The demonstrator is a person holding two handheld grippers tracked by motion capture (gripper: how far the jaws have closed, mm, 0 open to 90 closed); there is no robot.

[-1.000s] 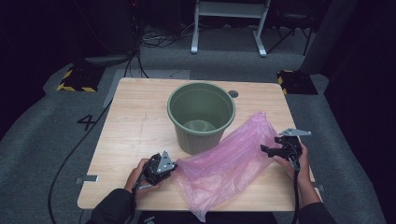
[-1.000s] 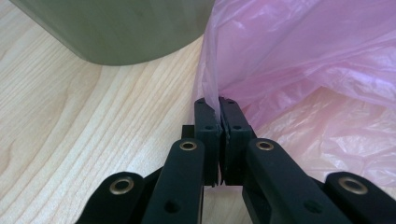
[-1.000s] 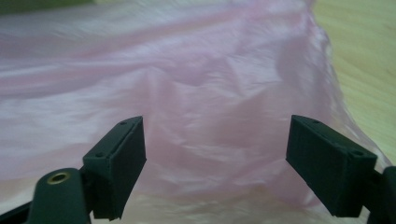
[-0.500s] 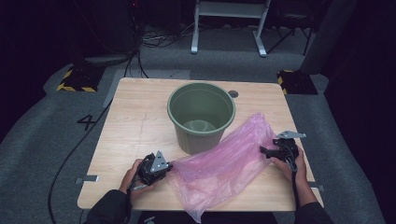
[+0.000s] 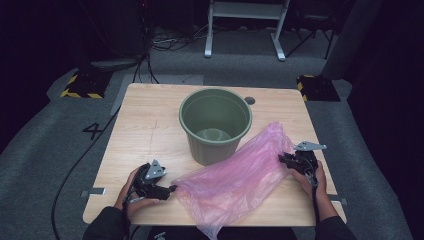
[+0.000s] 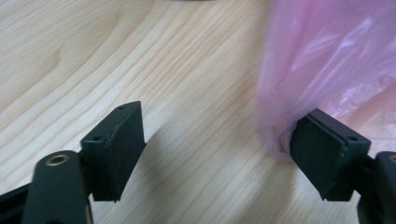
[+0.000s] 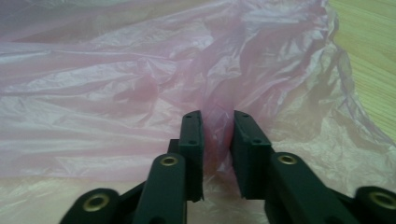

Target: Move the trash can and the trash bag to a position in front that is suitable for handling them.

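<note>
Two claws work a pink bag (image 5: 240, 180) lying on the table (image 5: 150, 130) before a green bucket (image 5: 215, 124). Left claw (image 5: 170, 189) has just been opening, jaws wide apart, one pad brushing the bag's edge. Right claw (image 5: 284, 159) has just been closing, pinching a fold of bag.

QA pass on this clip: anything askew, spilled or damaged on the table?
Nothing spilled or damaged. The pink plastic bag lies crumpled beside the upright green bucket, one corner hanging over the table edge. The right gripper pinches a fold; the left gripper has just opened.
</note>
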